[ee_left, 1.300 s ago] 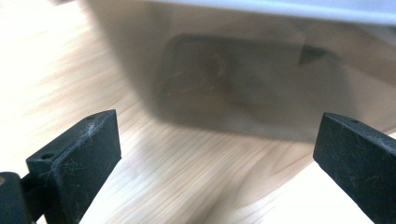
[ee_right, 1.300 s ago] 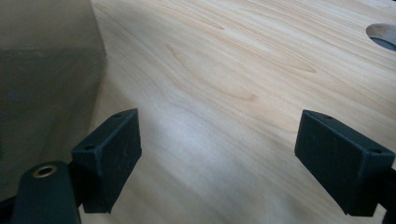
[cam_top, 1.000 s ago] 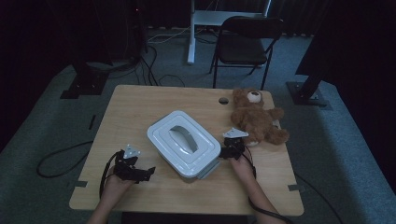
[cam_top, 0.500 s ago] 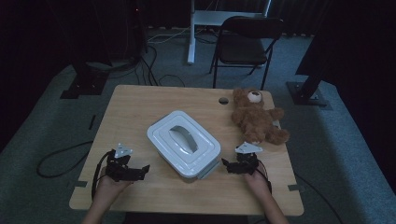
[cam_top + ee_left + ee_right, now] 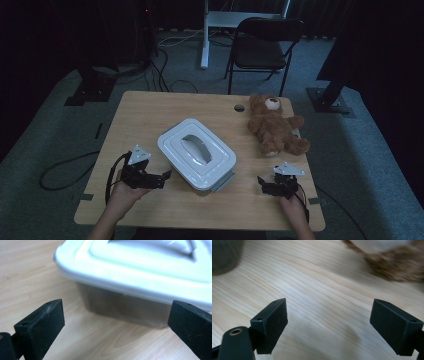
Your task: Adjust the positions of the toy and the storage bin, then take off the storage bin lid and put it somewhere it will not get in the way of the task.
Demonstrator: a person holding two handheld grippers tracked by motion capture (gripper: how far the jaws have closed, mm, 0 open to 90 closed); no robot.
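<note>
Left gripper [image 5: 165, 175] low over the table [image 5: 150, 112], jaws spread wide, holding nothing, aimed at the near side of the box [image 5: 197, 154]. Right gripper [image 5: 261, 181] at the table's right front, jaws likewise apart and empty. Box sits mid-table, white lid on; teddy bear [image 5: 275, 127] lies right of it, apart. Light wood top; dark room, grey floor, folding chair [image 5: 262, 47] and cables [image 5: 60, 167] behind. Left gripper view shows the box's clear wall [image 5: 120, 306] under the lid; right gripper view shows blurred brown fur [image 5: 399, 267]
</note>
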